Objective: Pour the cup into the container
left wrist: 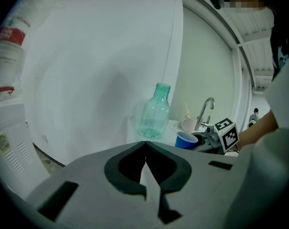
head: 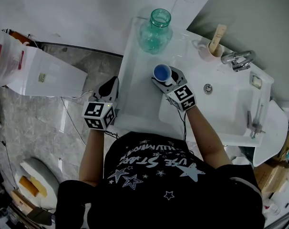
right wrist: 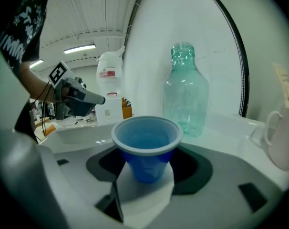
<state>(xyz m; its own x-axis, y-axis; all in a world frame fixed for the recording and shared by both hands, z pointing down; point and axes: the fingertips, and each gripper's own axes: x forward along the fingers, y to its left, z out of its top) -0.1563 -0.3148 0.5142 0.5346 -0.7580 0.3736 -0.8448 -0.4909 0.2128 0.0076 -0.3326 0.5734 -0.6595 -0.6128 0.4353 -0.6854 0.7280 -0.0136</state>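
Creases on cup (right wrist: 147, 149) show only in right gripper view, right tongs (right wrist: 147, 173) squeezing it; left tongs (left wrist: 145, 149) closed, empty.

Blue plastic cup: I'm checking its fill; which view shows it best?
Right gripper view: the blue plastic cup sits close between the jaws, inside visible. Head view shows it from above; left gripper view, far off.

Bare counter (head: 135, 87) lies open between the blue cup (head: 162, 72) and the green bottle (head: 155, 30). The mug (head: 210, 50) and faucet (head: 237, 59) crowd the right side.
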